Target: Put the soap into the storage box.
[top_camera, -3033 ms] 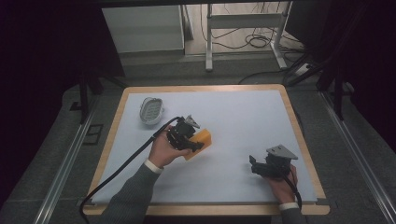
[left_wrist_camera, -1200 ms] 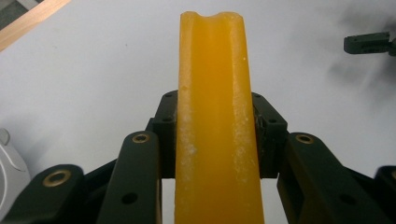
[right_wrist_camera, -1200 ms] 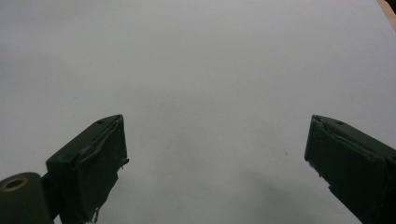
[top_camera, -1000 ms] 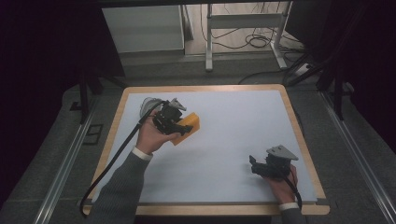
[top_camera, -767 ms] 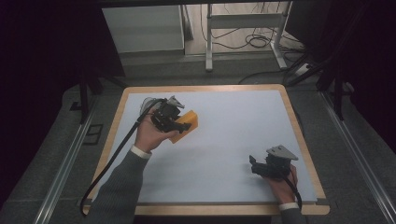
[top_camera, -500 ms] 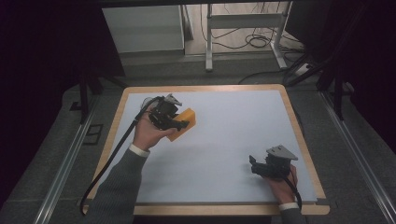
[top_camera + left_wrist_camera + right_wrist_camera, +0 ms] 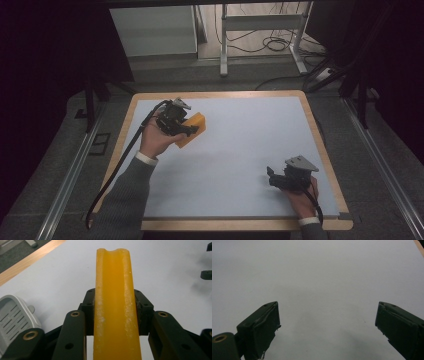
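Note:
A yellow sponge (image 7: pixel 193 128) is clamped between the jaws of my left gripper (image 7: pixel 186 131), held above the far left part of the pale mat (image 7: pixel 240 145). In the left gripper view the sponge (image 7: pixel 116 302) runs straight up between the two black jaws, which press on its sides. My right gripper (image 7: pixel 273 178) rests low near the front right of the mat. Its fingers (image 7: pixel 262 327) stand wide apart with only bare mat between them.
A grey slotted dish (image 7: pixel 13 317) lies on the mat just beside the left gripper. A wooden border (image 7: pixel 220 94) frames the mat. Dark floor, metal rails and cables surround the table.
My left gripper has carried the sponge from the mat's middle toward the far left, over where the grey dish lay. The right gripper has stayed put.

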